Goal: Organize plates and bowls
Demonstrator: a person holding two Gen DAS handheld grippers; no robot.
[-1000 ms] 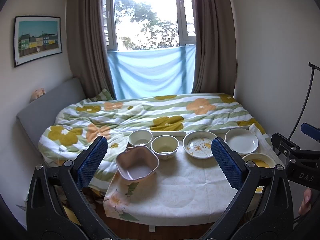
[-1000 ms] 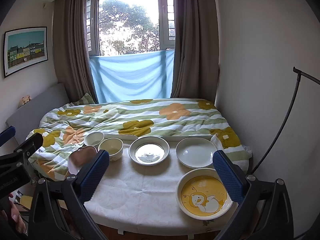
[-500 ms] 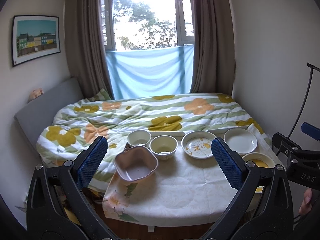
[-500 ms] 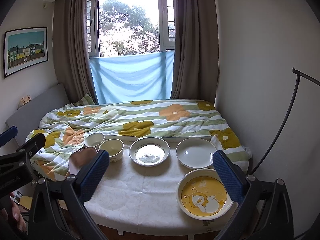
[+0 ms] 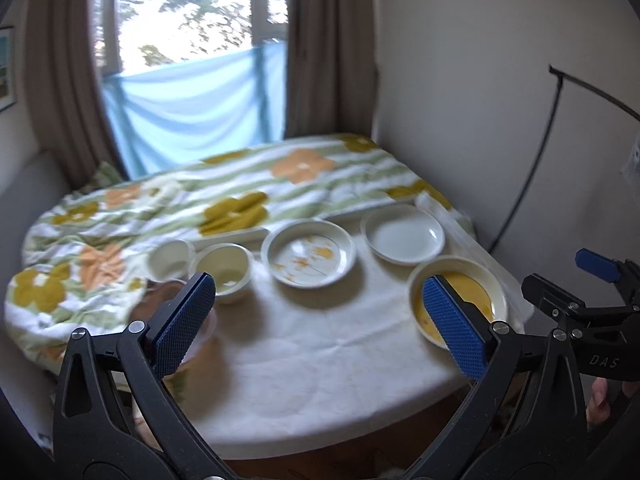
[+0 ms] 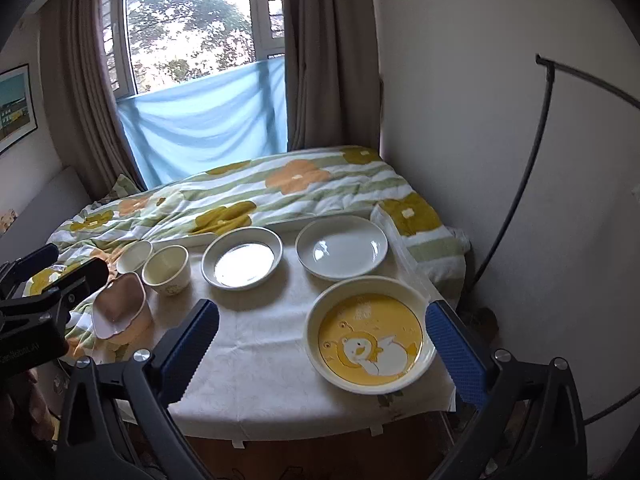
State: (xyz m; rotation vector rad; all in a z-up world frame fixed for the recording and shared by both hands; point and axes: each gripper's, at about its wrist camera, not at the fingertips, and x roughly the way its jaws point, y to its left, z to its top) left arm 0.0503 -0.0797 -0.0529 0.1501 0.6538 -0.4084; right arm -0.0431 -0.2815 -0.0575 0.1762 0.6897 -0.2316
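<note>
On the white-clothed table (image 6: 260, 360) stand a yellow cartoon plate (image 6: 370, 334) at the front right, a plain white plate (image 6: 342, 247), a cream deep plate (image 6: 242, 258), two small cream bowls (image 6: 166, 266) (image 6: 134, 256) and a pink lobed bowl (image 6: 118, 310) at the left. My right gripper (image 6: 320, 350) is open and empty, above the table's front, its right finger beside the yellow plate. My left gripper (image 5: 320, 318) is open and empty over the table's middle. The left wrist view is blurred; it shows the yellow plate (image 5: 472, 292) and the patterned deep plate (image 5: 308, 254).
A bed with a flowered quilt (image 6: 248, 196) lies right behind the table. A wall (image 6: 500, 120) and a black curved rod (image 6: 520, 180) are on the right. A window with curtains and blue cloth (image 6: 208, 128) is at the back.
Both grippers have moved forward and lower toward the table; the left has also swung right. The dishes have not moved. Both grippers stay open.
</note>
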